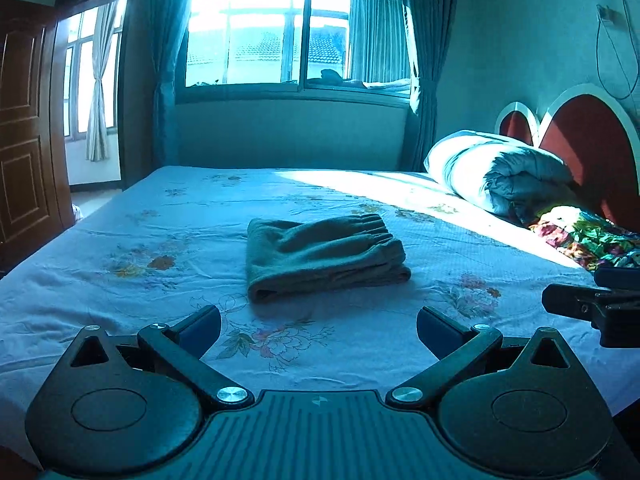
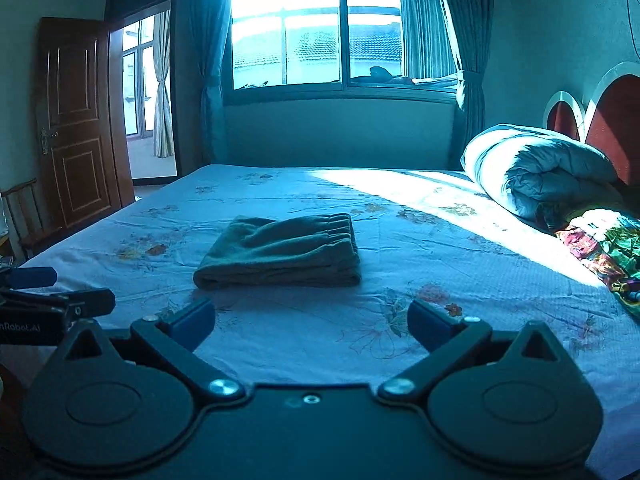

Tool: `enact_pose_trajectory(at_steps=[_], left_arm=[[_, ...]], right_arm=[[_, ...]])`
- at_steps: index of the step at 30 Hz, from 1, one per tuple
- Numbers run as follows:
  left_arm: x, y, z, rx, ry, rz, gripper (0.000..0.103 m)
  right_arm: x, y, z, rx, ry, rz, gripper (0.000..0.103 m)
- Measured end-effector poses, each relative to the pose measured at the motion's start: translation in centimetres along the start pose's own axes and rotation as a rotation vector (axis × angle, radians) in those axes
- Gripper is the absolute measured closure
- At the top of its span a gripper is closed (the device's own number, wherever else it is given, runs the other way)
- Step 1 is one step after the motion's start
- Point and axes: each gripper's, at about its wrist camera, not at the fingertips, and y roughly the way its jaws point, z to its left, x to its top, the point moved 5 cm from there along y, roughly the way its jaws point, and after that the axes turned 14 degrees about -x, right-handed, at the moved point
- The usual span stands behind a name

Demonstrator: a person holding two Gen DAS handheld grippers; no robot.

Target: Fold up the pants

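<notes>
The pants [image 1: 324,254] are lying folded into a compact, thick bundle of soft grey-green fabric, several layers stacked, with rounded fold edges showing along the near side. The gathered elastic waistband is sitting on top at the far right corner of the bundle, its ribbed puckers catching a little light. The bundle's long axis is running left to right across the scene, with the waistband end pointing right toward the headboard [image 1: 588,140] and the smooth folded end pointing left toward the door [image 2: 76,120].

The pants are resting on the floral bedsheet [image 1: 140,240], roughly mid-bed, well apart from the rolled quilt [image 1: 496,172] and the bright patterned cloth [image 1: 580,236] lying at the right.

The left gripper [image 1: 319,326] is hovering over the near part of the bed, its jaws spread wide apart and holding nothing, the pants lying just beyond the fingertips. The right gripper [image 2: 311,320] is hanging beside it, jaws likewise standing wide apart and empty, with the pants sitting ahead and slightly left of its gap. Neither gripper is touching the fabric.
</notes>
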Motion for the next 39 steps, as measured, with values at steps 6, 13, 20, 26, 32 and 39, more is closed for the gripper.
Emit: enact_pose_trajectory(at_steps=[6, 13, 20, 26, 32, 39], left_arm=[[0.5, -2.3, -1.1, 0.004, 0.031, -0.030, 0.000], [0.2, -3.1, -1.1, 0.002, 0.020, -0.036, 0.000], [0.2, -2.9, -0.7, -0.007, 0.008, -0.034, 0.000], [0.1, -2.9, -0.7, -0.010, 0.003, -0.035, 0.000], [0.1, -3.0, -0.9, -0.015, 0.009, -0.040, 0.000], [0.1, -3.1, -0.9, -0.016, 0.011, -0.041, 0.000]], right_arm=[[0.0, -1.8, -0.5, 0.002, 0.022, -0.014, 0.006], [0.4, -2.3, -0.2, -0.005, 0.028, -0.027, 0.006], [0.0, -1.9, 0.5, 0.001, 0.019, -0.015, 0.006], [-0.1, -2.0, 0.3, 0.004, 0.023, -0.015, 0.006], [0.0, -2.3, -0.1, -0.005, 0.025, -0.021, 0.006], [0.0, -2.3, -0.2, -0.005, 0.025, -0.020, 0.006]])
